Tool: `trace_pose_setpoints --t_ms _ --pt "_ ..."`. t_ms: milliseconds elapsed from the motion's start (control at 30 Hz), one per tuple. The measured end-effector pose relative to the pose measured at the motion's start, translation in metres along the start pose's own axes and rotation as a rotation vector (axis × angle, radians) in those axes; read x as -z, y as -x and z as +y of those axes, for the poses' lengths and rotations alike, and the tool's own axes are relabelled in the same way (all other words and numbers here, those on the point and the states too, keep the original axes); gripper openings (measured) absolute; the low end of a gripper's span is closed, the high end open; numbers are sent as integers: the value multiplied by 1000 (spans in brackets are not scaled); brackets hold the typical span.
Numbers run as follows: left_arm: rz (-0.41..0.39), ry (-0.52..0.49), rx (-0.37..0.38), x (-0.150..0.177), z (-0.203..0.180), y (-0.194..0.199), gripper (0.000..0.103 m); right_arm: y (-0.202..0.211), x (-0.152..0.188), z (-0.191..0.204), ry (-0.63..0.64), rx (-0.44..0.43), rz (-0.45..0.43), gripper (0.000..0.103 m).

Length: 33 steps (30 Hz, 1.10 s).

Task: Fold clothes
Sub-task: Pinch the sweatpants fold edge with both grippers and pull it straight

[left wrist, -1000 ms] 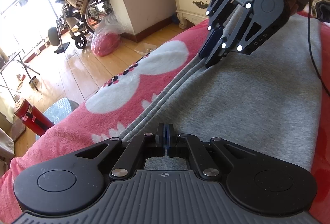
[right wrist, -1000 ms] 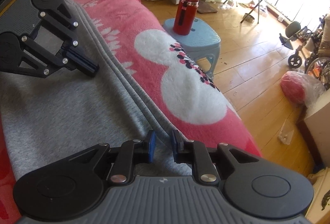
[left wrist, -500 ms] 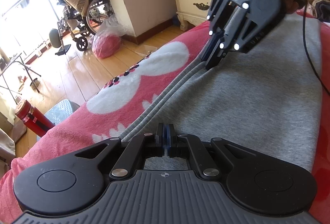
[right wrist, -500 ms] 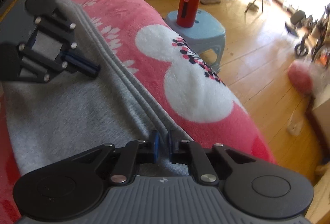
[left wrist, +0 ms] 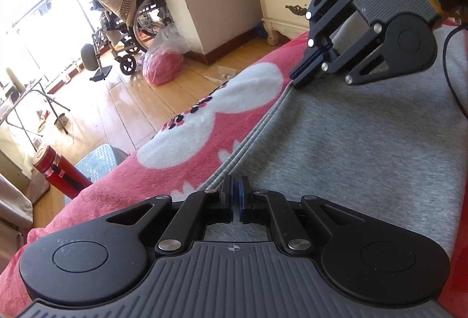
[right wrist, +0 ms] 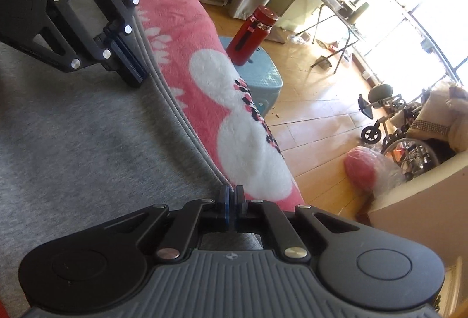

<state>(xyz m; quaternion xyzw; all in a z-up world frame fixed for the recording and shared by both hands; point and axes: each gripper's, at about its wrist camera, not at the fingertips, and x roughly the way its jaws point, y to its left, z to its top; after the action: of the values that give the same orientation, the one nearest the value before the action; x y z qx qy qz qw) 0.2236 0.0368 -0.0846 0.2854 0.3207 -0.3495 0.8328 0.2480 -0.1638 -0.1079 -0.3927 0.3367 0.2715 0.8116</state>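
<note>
The grey knit garment (left wrist: 345, 136) lies flat on a pink fleece blanket (left wrist: 181, 142) with white shapes, filling the centre and right of the left wrist view and the left half of the right wrist view. Its ribbed hem (right wrist: 175, 113) runs diagonally, and the stacked ridges along it suggest at least 1 fold is already made, though I cannot tell how many layers lie there.

The left gripper (left wrist: 235, 195), at the bottom centre of its own view, has its jaws closed on the hem. The right gripper (right wrist: 231, 198) has just been closing, and its jaws are now pinched together on the same hem; in the left wrist view it shows at the upper right (left wrist: 304, 78), tips on the cloth edge.

With both ends of the hem gripped, the hold looks finished; what seems left is carrying the edge across the garment, laying it down and smoothing it. No folded stack shows.
</note>
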Motion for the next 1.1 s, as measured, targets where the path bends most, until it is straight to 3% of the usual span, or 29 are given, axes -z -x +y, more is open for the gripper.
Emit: trace_pose_setpoints --t_ms 200,300,367,467,600,700,800,833,867,900,967,1100 --pt "-3 5 -12 3 -2 -2 3 -10 3 13 -56 89 -18 3" --pt "0 -1 -13 3 -2 -1 3 15 8 -1 -166 134 -80 6" --pt "2 1 -13 2 -2 -1 3 34 16 -17 -249 150 -105 13" --pt "2 6 -16 2 -2 -1 3 49 44 -50 -362 156 -36 14" --pt "4 -3 -19 2 -3 -1 3 53 96 -78 -596 102 66 14" --pt "6 3 -20 2 -4 -1 3 52 117 -81 -662 141 101 14" --pt "7 2 -21 2 -4 -1 3 57 117 -85 -582 157 87 14" --pt "8 2 -21 2 -4 -1 3 59 116 -86 -542 156 82 19" --pt "8 2 -21 2 -4 -1 3 59 114 -84 -477 141 80 35" --pt "8 2 -22 2 -4 -1 3 58 111 -80 -405 142 81 40" --pt "9 0 -21 2 -4 -2 3 48 107 -75 -299 162 108 40" --pt "8 -6 -23 2 -5 -2 3 27 108 -70 -223 145 152 36"
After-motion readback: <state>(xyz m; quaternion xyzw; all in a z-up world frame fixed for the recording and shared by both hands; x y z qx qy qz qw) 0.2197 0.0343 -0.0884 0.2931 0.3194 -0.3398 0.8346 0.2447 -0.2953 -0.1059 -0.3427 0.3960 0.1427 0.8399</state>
